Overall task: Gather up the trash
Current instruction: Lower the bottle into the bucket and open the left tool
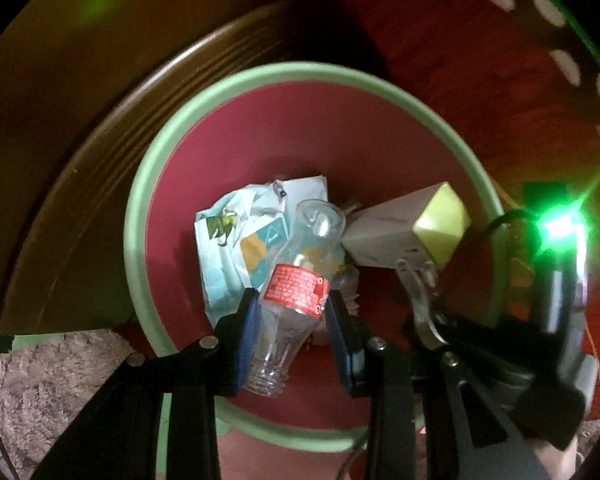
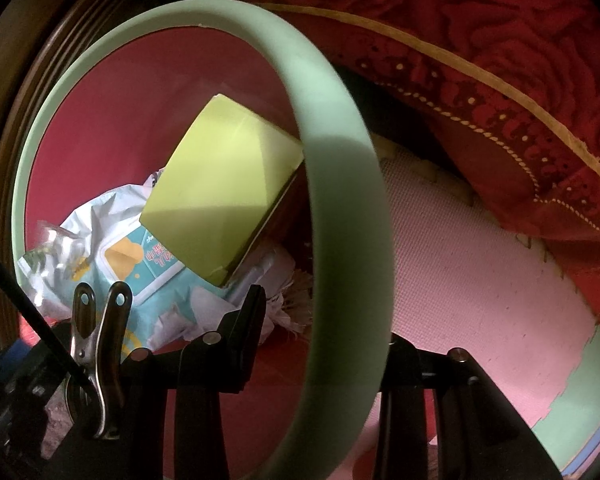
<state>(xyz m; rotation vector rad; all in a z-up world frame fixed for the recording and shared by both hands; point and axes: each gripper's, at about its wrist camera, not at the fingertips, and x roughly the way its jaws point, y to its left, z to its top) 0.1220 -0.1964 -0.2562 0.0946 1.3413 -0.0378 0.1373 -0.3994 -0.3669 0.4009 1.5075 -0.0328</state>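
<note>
Your left gripper (image 1: 290, 320) grasps the bottle (image 1: 296, 292) over the bin (image 1: 140, 184), your right gripper (image 2: 320, 320) clamps the bin rim at 3 o'clock, only the right view shows the pink outer wall (image 2: 480, 280).

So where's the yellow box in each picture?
Left wrist view: the yellow box is right of centre, inside the bin, beside the clear bottle.
Right wrist view: the box is in the middle, big and close.
Shared landmark: the bin's green rim.
</note>
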